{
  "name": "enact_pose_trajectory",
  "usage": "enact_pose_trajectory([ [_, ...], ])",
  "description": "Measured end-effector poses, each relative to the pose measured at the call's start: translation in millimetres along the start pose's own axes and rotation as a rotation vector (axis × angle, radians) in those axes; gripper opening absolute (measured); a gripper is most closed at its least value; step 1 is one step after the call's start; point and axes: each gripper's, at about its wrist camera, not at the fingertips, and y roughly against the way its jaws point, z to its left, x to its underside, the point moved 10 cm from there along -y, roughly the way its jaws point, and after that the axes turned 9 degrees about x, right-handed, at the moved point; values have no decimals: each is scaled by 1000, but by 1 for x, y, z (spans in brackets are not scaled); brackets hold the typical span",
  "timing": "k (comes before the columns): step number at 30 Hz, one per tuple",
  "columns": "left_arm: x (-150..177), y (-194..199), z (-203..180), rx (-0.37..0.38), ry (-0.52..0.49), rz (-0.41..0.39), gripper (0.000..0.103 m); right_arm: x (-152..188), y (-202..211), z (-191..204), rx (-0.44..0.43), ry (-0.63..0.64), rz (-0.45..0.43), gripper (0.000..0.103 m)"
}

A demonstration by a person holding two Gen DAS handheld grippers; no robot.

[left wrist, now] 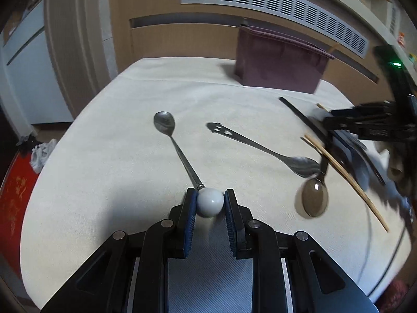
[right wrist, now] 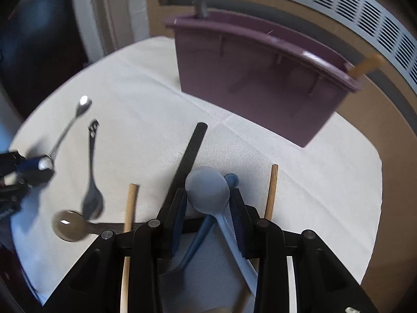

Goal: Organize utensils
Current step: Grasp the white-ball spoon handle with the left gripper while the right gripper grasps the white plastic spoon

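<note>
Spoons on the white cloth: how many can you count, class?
4: ball-handled spoon in the left claw; brown-bowled spoon beside the fork; pale blue spoon and darker blue one between right claw fingers. Others may be hidden.

White woven cloth, matt and finely textured, covers the surface. The ball-ended spoon is polished metal with a glossy white knob; the fork is shiny steel. Chopsticks look like bare wood. The purple bin is smooth, faintly glossy plastic; the pale blue spoon is matt plastic
</note>
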Motion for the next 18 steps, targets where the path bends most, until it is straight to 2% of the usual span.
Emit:
enact_pose_trajectory([
  [4, -4, 4, 7, -22, 19, -13, 23, 1, 22, 0, -4, -43, -42, 31],
  [8, -20, 29, 12, -88, -36, -125, 22, -1, 45, -4, 20, -67, -96, 31],
  [12, -46, 53, 11, -119, -81, -209, 22, -8, 65, -9, 34, -87, -153, 31],
  [18, -82, 66, 17, -101, -74, -247, 22, -21, 88, -15, 28, -135, -228, 31],
])
